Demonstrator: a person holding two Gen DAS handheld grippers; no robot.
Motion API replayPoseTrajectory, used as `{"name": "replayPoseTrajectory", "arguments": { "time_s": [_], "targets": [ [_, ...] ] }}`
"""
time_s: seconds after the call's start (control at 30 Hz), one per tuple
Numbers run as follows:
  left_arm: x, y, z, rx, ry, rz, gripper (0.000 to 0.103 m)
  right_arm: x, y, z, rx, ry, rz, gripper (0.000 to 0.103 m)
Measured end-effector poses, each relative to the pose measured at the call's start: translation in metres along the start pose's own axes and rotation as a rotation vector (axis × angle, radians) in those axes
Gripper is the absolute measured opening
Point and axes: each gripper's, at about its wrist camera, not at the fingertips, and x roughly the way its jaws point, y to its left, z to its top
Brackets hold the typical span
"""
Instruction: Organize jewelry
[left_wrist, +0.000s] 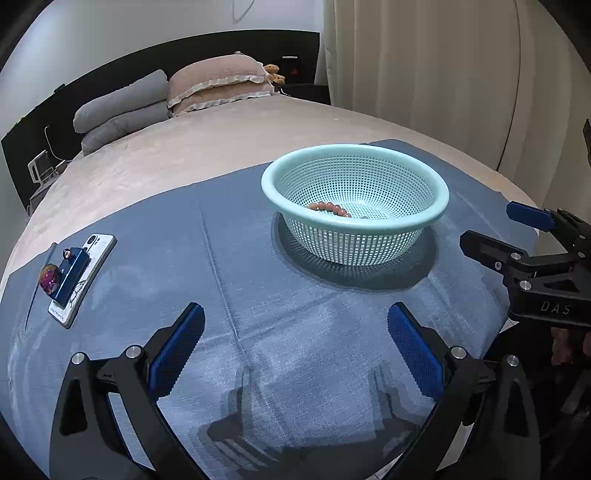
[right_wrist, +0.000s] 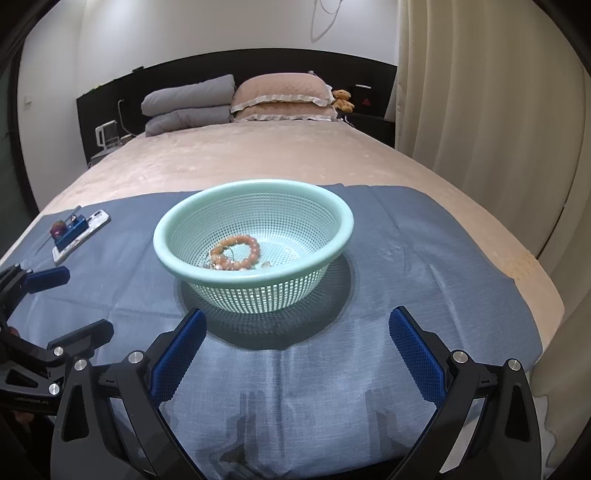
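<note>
A mint-green perforated basket (left_wrist: 436, 184) (right_wrist: 162, 254) stands on a blue cloth (left_wrist: 258, 295) (right_wrist: 406, 277) spread over the bed. Inside it lie orange-pink bead bracelets (right_wrist: 236, 254) (left_wrist: 330, 209) and a small clear piece (right_wrist: 265, 264). My left gripper (left_wrist: 295, 347) hovers open over the cloth, short of the basket and to its left, holding nothing. My right gripper (right_wrist: 297, 350) is open too, just in front of the basket, empty. Each gripper also shows from the side in the other's view: the right gripper (left_wrist: 495, 232) and the left gripper (right_wrist: 70, 302).
At the cloth's far left lies a white phone (left_wrist: 99, 247) (right_wrist: 99, 218) with a blue block (left_wrist: 72, 277) (right_wrist: 74, 227) and a shiny purple ball (left_wrist: 50, 278) (right_wrist: 58, 227) on it. Pillows (right_wrist: 229, 99) and a small teddy bear (right_wrist: 342, 99) sit at the headboard. Curtains (right_wrist: 480, 110) hang at right.
</note>
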Motion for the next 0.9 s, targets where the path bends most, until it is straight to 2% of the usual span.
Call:
{"name": "replayPoseTrajectory", "arguments": {
  "time_s": [0.37,0.9],
  "targets": [
    [0.0047,0.0047,-0.0012,-0.006,0.029,0.021,0.097,0.0007,0.0027,0.0001,-0.007,0.004,-0.001,0.095],
    [0.0038,0.0026,0.0001,0.014,0.024,0.013,0.097,0.0008,0.0017,-0.0009,0.0,0.009,0.003,0.095]
  ]
}}
